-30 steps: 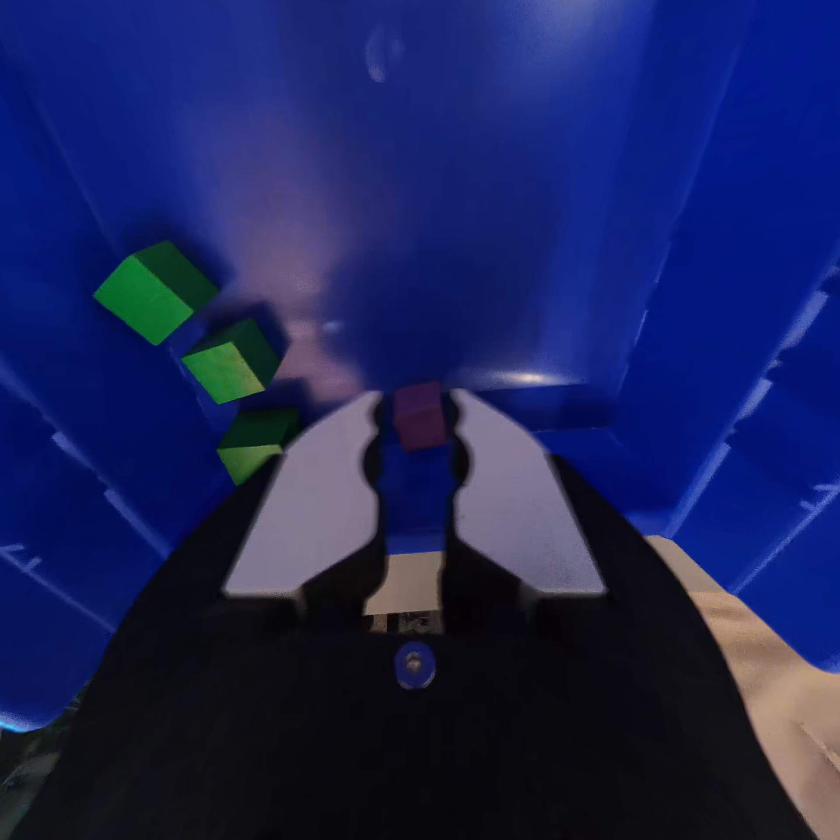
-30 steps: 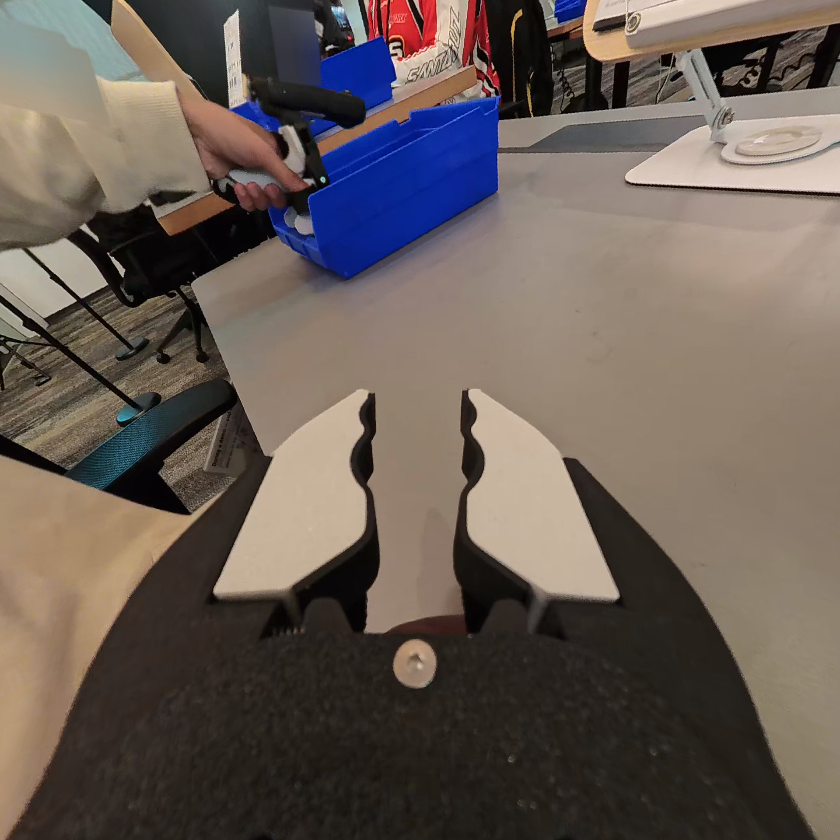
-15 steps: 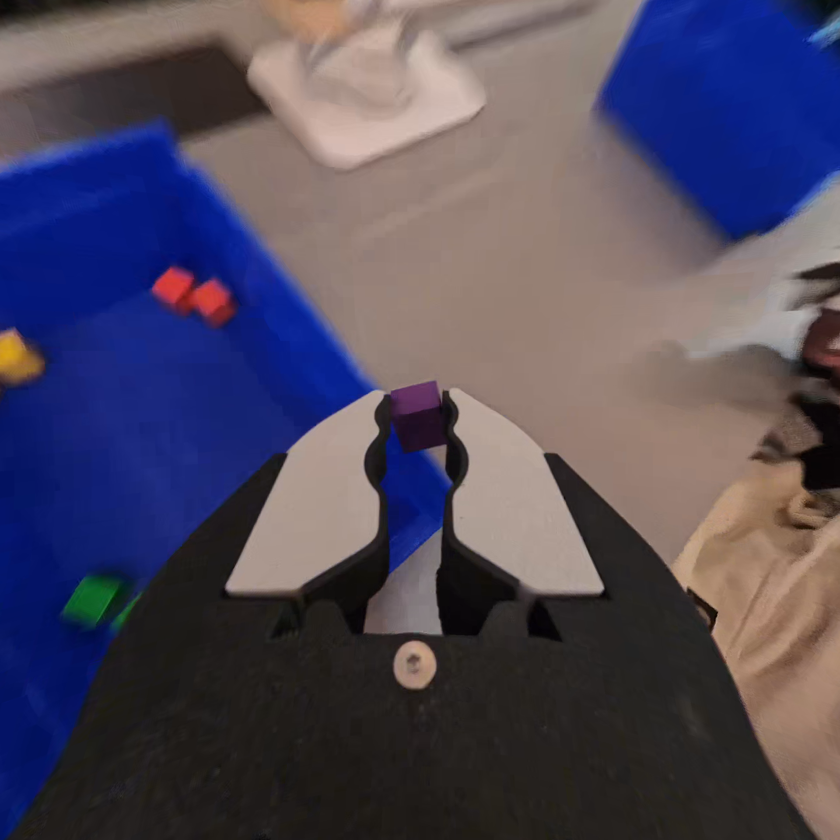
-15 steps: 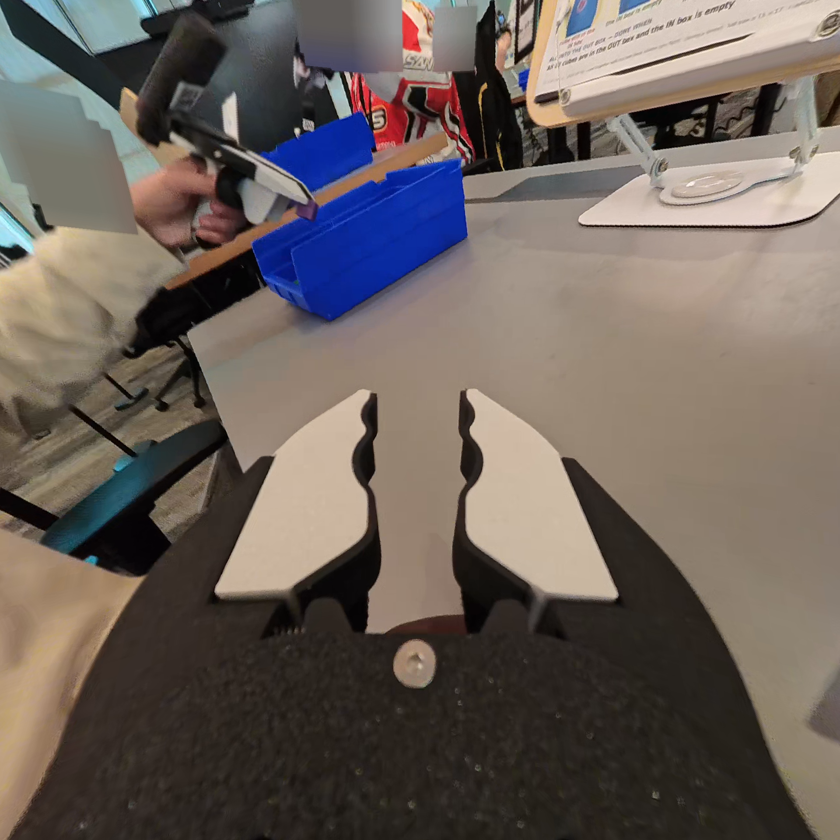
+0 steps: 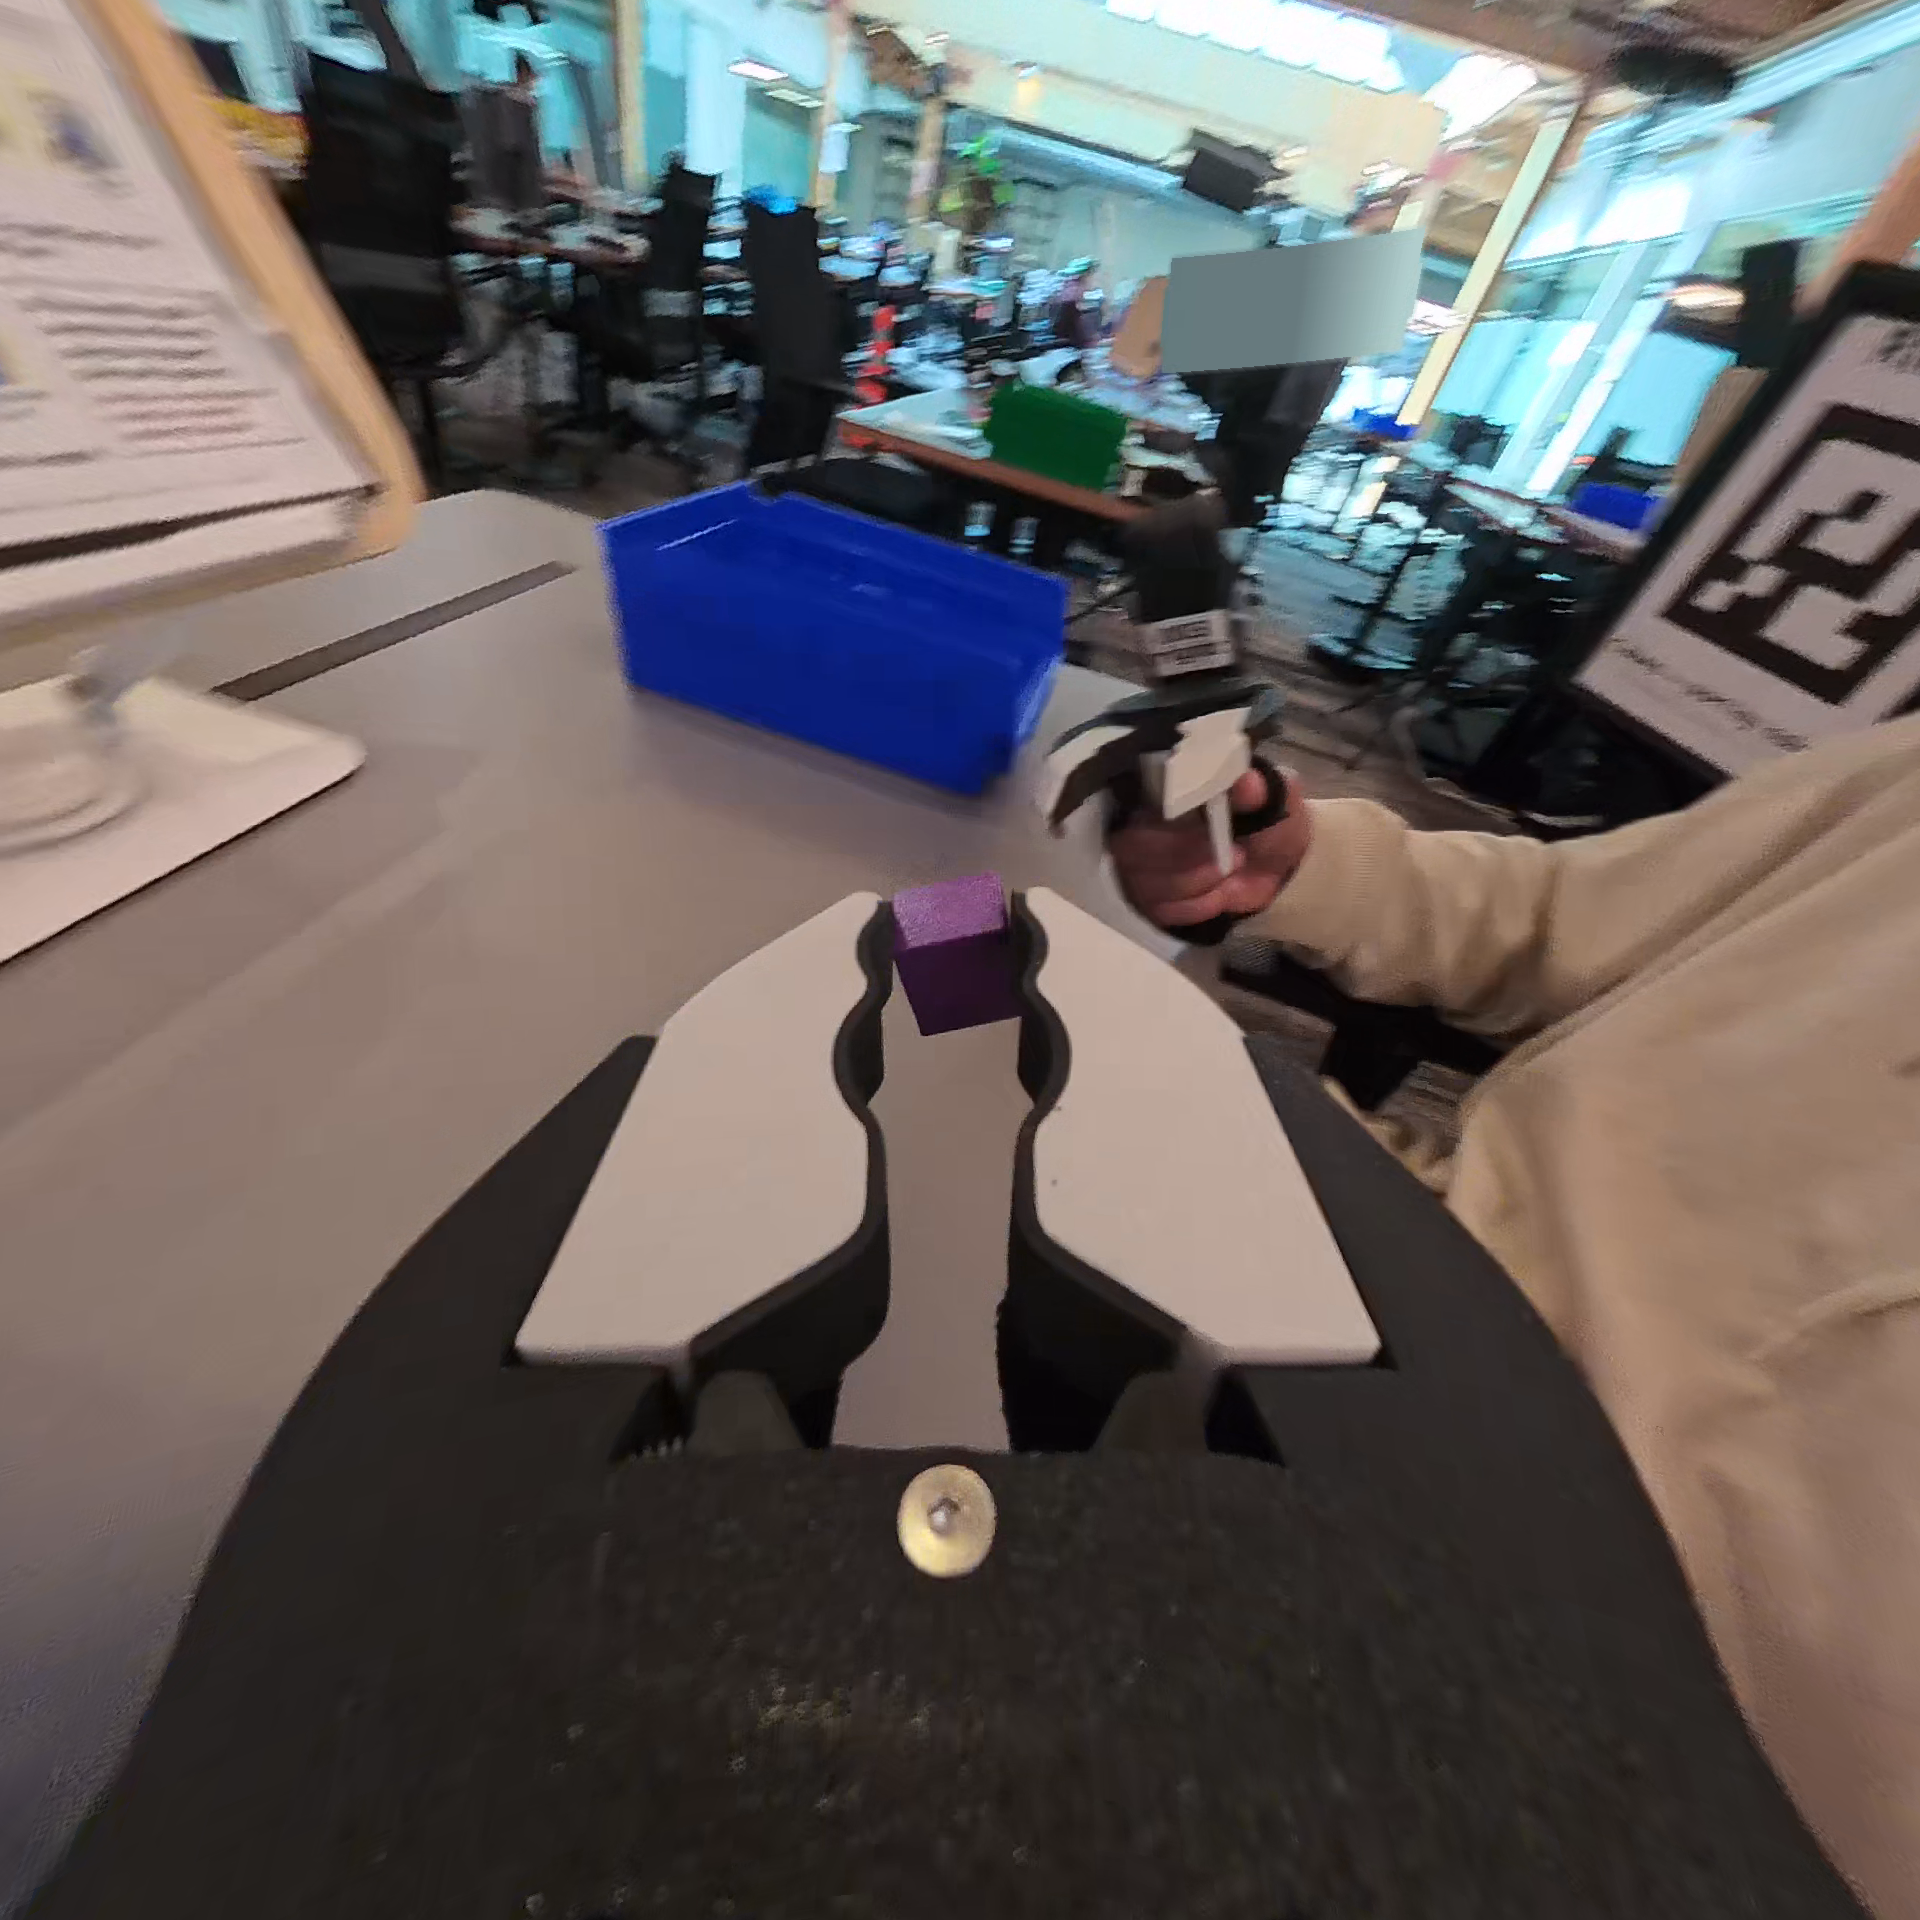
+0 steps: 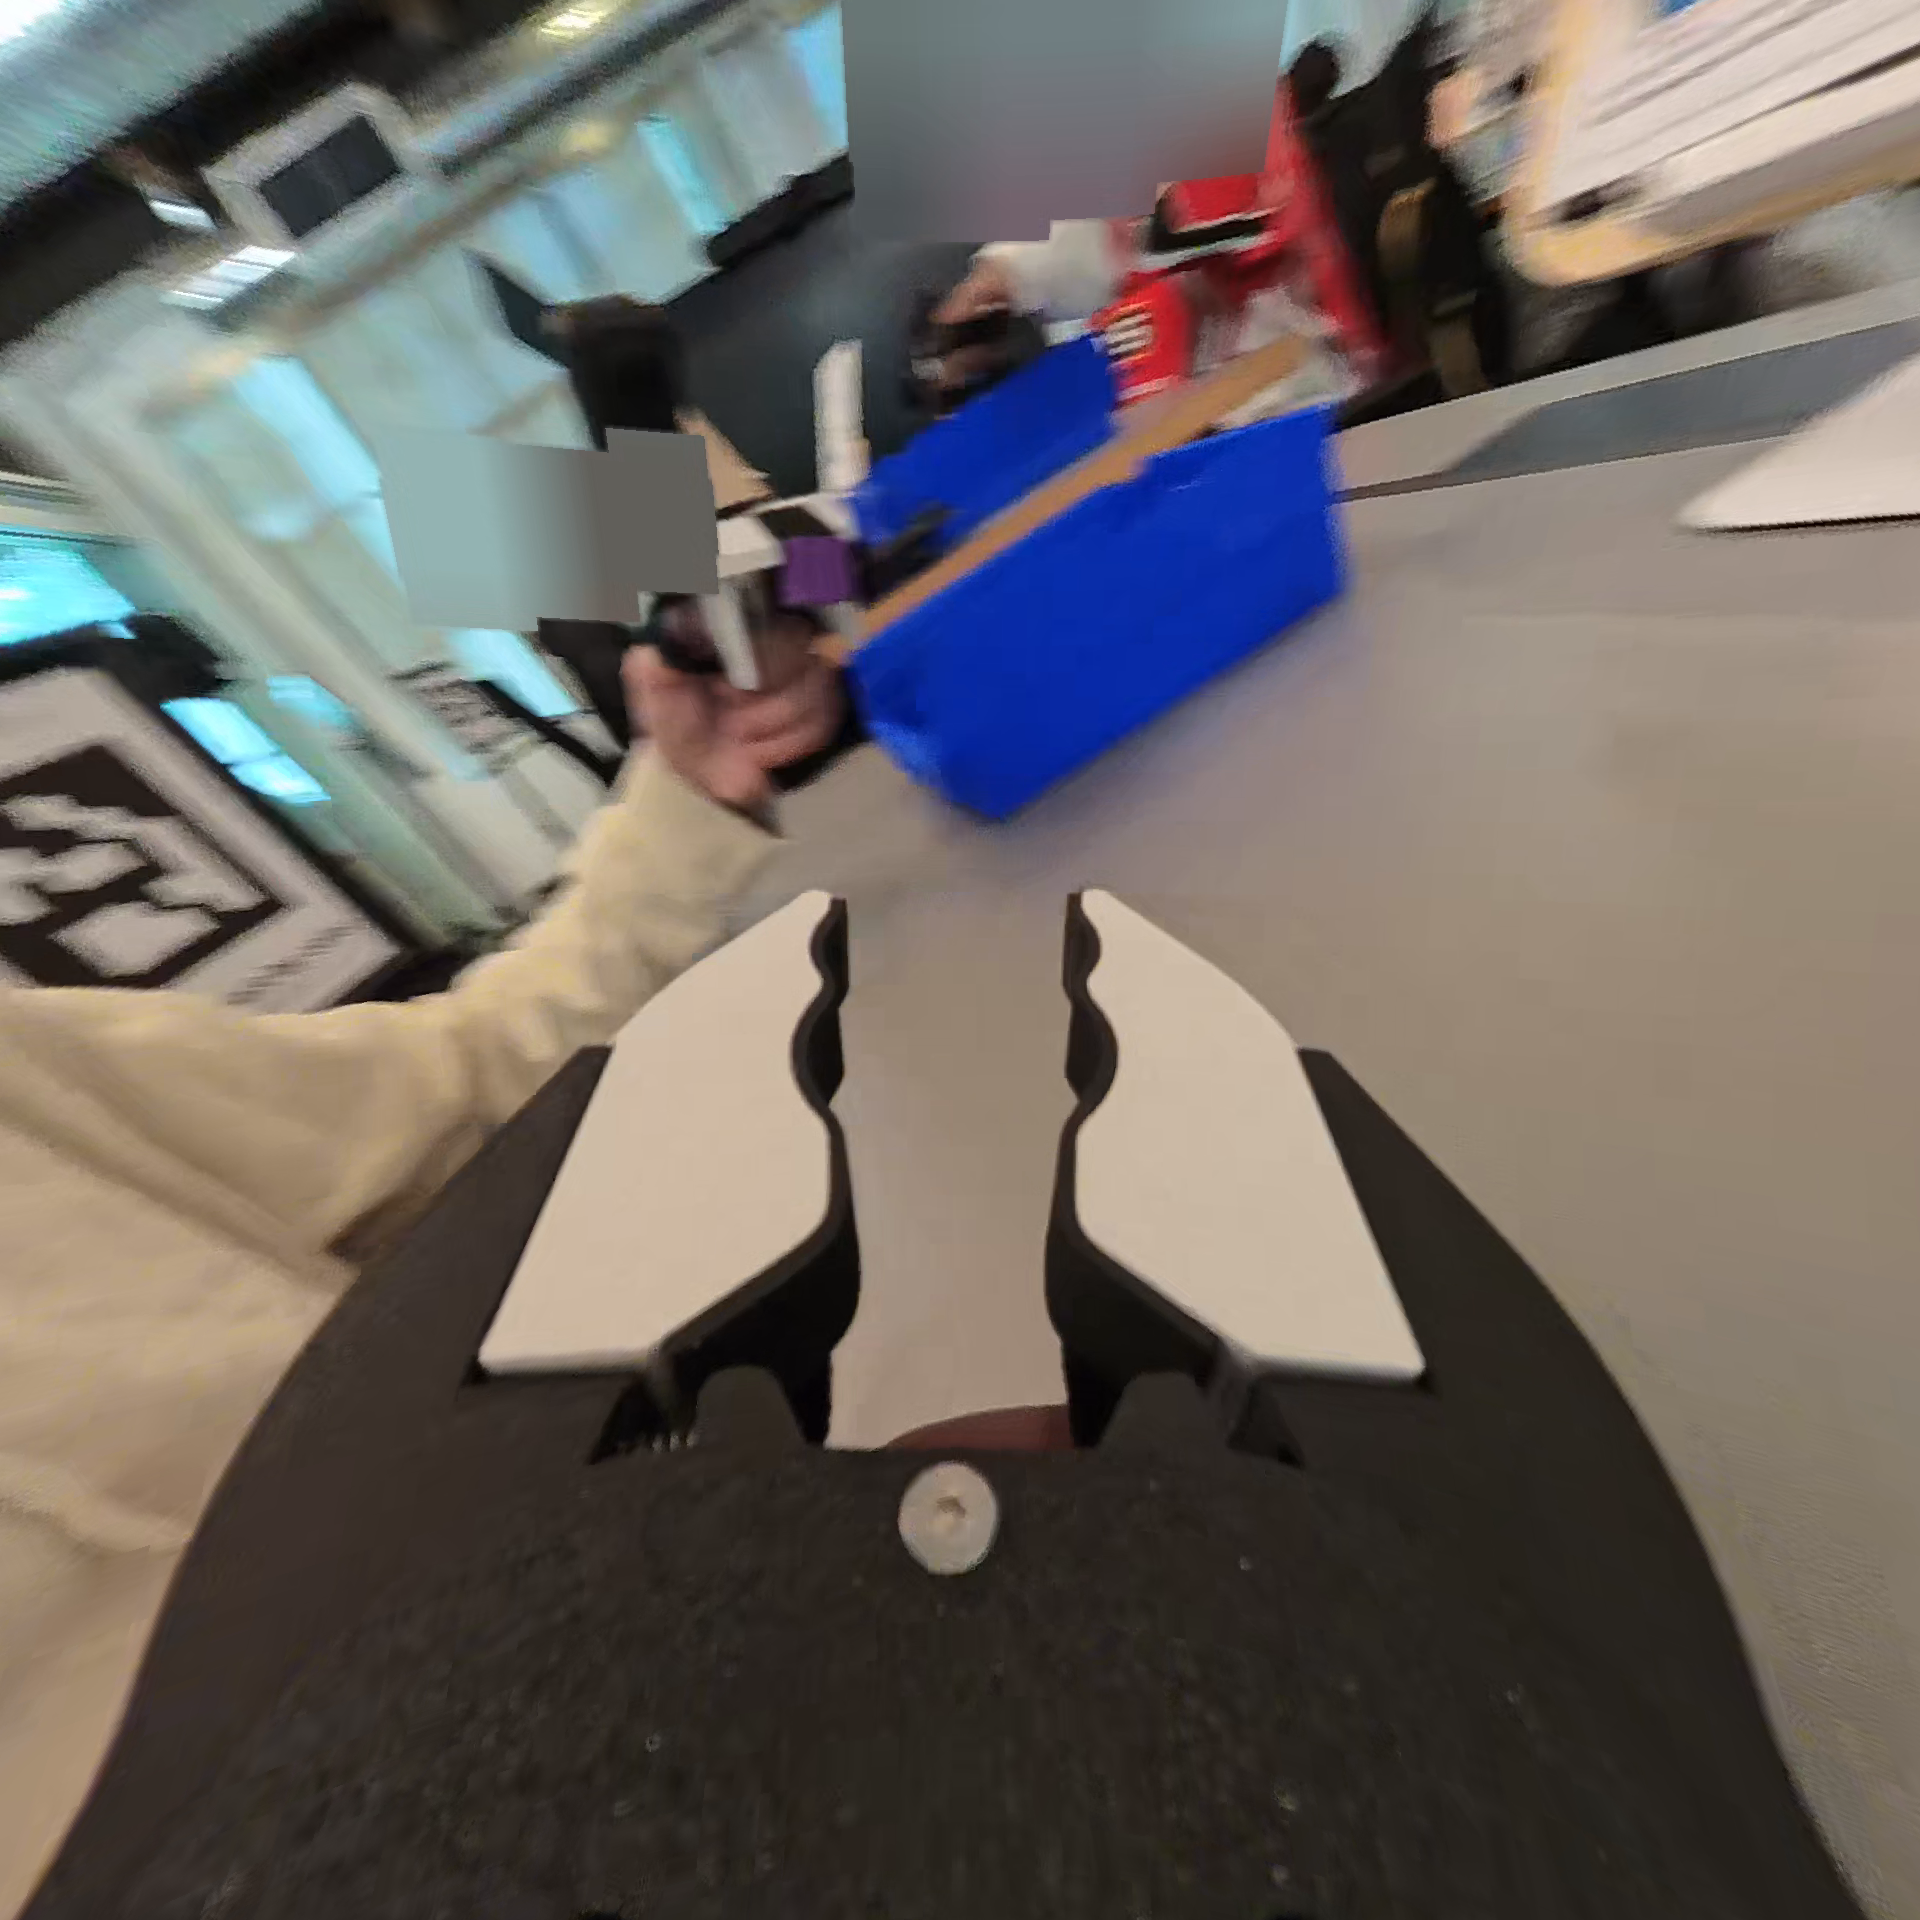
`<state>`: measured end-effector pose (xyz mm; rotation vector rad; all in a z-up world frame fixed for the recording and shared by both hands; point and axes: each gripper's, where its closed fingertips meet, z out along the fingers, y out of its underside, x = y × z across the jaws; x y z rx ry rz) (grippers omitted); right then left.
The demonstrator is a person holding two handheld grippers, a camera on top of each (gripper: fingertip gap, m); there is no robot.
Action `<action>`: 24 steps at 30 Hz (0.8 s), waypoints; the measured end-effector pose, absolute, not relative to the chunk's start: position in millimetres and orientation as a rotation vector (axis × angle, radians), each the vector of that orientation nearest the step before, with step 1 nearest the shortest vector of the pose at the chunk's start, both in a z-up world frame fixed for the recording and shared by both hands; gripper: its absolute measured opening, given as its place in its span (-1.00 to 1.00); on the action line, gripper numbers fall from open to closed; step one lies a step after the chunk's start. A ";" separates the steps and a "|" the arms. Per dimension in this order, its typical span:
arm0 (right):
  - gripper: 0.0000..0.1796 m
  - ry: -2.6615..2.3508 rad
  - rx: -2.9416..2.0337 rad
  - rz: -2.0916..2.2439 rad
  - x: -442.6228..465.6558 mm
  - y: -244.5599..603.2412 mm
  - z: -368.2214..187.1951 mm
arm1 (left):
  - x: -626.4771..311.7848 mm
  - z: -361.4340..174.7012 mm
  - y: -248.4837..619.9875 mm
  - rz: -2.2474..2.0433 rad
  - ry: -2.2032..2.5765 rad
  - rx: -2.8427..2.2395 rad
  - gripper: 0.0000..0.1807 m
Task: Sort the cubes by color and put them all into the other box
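Cube: small purple cube [image 5: 954, 954], matte and faintly grainy, sharp-edged, pinched at the fingertips and tilted a touch, up in the air above the desk [image 5: 312, 1039].
Left gripper [image 5: 956, 935]: jaws narrowed tight onto the cube; pale flat finger plates with wavy black inner edges, on a black, felt-like body.
Right gripper [image 6: 956, 914]: jaws parted with a clear gap and nothing between them, just bare grey desk beyond.
Boxes: glossy blue plastic box [image 5: 831, 634] sits across the desk, well apart from the cube; a second blue box [image 6: 1091, 623], blurred, lies close behind the left gripper.
Hands: right hand [image 5: 1205, 862] wrapped round its handle, cream knit sleeve [image 5: 1455, 935] trailing back; left hand [image 6: 738, 727] raised, fist closed on the grip.
Desk: smooth, matte grey.
Stand: white flat base [image 5: 156, 769], left edge.
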<state>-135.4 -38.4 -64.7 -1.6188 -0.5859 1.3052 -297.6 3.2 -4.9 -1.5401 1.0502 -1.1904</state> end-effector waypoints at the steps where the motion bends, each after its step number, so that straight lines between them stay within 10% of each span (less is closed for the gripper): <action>1: -0.55 -0.639 -1.589 1.413 -148.5 -42.1 -54.4 | -282.5 1.1 -1.1 -1.240 1.086 -1.502 -0.77; 19: -0.76 -0.685 -1.474 1.578 -191.0 -14.4 -38.0 | -173.8 -27.0 -12.2 -1.421 1.211 -1.481 -0.77; 24: -0.76 -0.700 -1.462 1.513 -181.1 -19.3 -36.9 | -198.8 -9.1 -20.2 -1.456 1.003 -1.506 -0.14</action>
